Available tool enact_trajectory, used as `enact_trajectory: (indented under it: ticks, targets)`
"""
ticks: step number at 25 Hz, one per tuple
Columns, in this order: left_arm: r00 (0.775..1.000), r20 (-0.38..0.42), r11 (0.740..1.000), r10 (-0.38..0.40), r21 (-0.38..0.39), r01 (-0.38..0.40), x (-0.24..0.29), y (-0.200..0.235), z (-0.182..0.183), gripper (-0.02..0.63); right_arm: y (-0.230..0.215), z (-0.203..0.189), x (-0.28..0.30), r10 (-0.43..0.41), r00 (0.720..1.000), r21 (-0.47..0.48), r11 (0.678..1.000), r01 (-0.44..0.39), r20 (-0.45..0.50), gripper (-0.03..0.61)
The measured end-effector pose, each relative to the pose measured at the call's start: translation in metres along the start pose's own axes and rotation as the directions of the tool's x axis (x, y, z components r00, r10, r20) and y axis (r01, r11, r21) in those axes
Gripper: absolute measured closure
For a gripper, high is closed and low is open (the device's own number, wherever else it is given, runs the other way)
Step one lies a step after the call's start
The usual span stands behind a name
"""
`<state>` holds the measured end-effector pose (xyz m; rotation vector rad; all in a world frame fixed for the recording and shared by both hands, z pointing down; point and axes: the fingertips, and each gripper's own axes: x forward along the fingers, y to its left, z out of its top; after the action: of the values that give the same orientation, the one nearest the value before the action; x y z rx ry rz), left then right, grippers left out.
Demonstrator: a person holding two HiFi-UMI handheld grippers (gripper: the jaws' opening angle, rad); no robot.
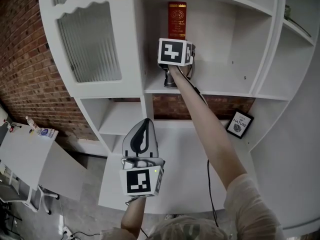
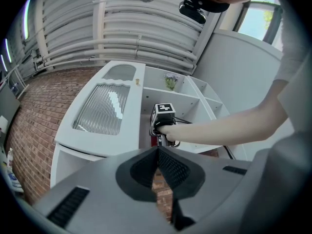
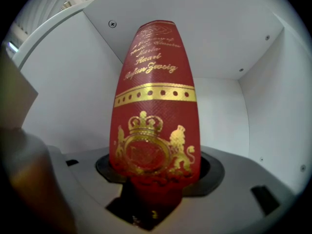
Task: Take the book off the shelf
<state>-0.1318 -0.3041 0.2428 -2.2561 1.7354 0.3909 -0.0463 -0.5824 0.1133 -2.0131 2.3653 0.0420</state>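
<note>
Head view: the book (image 1: 177,19) stands upright in a compartment of the white shelf (image 1: 220,91), close to its left wall. The right hand-held gripper (image 1: 176,54) reaches level to the book's lower spine. The left hand-held gripper (image 1: 142,136) hangs well below. With so low a hold, the tall book could tip or swing as it comes out and knock the wall.

Left gripper view: its jaws meet at the tips and hold nothing. The shelf looks smooth and painted, with curved edges, and the door (image 2: 102,108) beside it has ribbed glass.

Right gripper view: the jaws stand wide, and the pads seem to press both covers. The rounded red spine is finely grained, with a gilt crown, lions and a dotted band. A stiff cover may slip if squeezed lightly.
</note>
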Motion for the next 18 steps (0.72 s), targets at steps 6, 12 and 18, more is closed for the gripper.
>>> enact_trajectory:
  ticks: [6, 12, 18]
  targets:
    - [1.000, 0.000, 1.000, 0.004, -0.001, -0.004, -0.003, 0.002, 0.003, 0.601, 0.000, -0.001, 0.000, -0.005, 1.000, -0.009, 1.000, 0.005, -0.018, 0.322]
    - [1.000, -0.005, 1.000, -0.004, 0.017, 0.004, -0.002, -0.004, 0.005, 0.601, 0.002, 0.008, -0.020, 0.034, 0.999, -0.049, 0.998, -0.033, 0.007, 0.333]
    - [0.999, 0.015, 0.999, -0.045, -0.022, 0.045, 0.000, -0.016, 0.016, 0.601, -0.006, 0.011, -0.062, 0.055, 0.998, 0.046, 0.997, -0.056, 0.020, 0.333]
